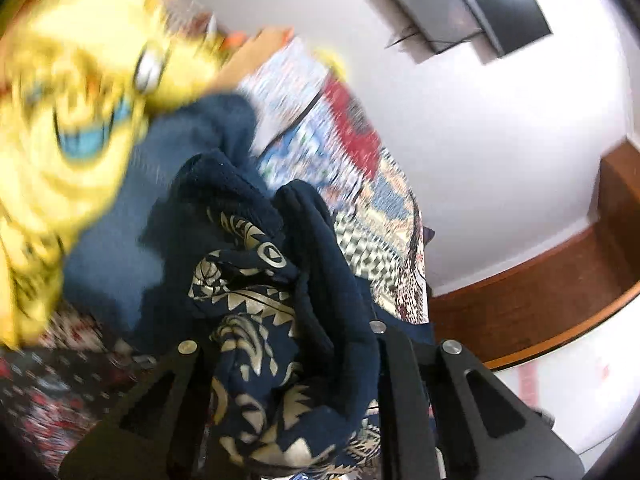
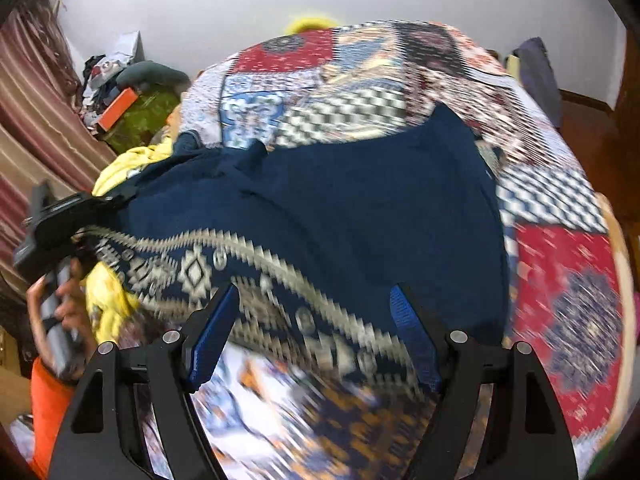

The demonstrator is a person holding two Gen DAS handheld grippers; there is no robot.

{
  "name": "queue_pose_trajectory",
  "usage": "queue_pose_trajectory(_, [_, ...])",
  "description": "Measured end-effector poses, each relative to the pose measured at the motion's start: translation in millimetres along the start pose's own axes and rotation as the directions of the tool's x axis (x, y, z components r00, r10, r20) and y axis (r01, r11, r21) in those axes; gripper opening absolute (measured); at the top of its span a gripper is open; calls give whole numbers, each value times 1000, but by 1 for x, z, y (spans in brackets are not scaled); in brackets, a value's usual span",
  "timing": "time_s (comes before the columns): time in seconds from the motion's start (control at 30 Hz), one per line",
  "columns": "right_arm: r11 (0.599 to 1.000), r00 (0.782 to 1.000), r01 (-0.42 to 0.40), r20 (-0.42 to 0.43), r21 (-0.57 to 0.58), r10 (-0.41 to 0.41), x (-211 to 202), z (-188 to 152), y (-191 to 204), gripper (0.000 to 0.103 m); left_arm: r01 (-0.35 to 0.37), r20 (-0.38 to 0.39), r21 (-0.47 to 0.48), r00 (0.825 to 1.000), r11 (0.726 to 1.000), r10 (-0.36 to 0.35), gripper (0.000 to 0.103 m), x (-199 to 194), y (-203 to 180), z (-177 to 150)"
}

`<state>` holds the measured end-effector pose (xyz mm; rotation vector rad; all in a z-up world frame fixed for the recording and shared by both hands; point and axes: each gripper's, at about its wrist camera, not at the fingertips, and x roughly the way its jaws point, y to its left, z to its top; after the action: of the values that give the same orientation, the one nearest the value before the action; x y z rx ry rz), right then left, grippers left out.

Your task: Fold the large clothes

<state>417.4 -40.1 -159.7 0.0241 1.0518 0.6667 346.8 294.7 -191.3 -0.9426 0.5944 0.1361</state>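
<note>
Navy sweater (image 2: 360, 200): soft matt knit, fuzzy nap, cream woven band along its edge. Under the sweater, quilt (image 2: 560, 280): printed patchwork cloth, matt. Yellow garment (image 1: 60, 140) beside the sweater: thin smooth fabric. Right gripper (image 2: 316, 336): matt black plastic, ribbed blue pads, shiny metal screws. Wooden skirting (image 1: 540, 292): glossy brown.

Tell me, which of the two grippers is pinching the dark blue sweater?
The left gripper: bunched dark blue sweater with cream pattern fills its jaws. The right gripper only hovers above it, blue pads wide apart.
</note>
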Motion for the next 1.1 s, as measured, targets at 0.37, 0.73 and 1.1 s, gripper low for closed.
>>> queue_pose_trajectory(0.37, [997, 991, -66, -122, -34, 61, 77, -7, 27, 76, 11, -37, 294, 999, 956, 0, 13, 14, -94, -27])
queue_pose_trajectory(0.73, [989, 997, 73, 4, 127, -74, -35, -46, -75, 76, 198, -284, 312, 953, 929, -108, 13, 99, -170, -101])
queue_pose_trajectory(1.1, [968, 984, 166, 29, 188, -175, -85, -86, -124, 76, 77, -351, 700, 903, 710, 248, 18, 156, -188, -214])
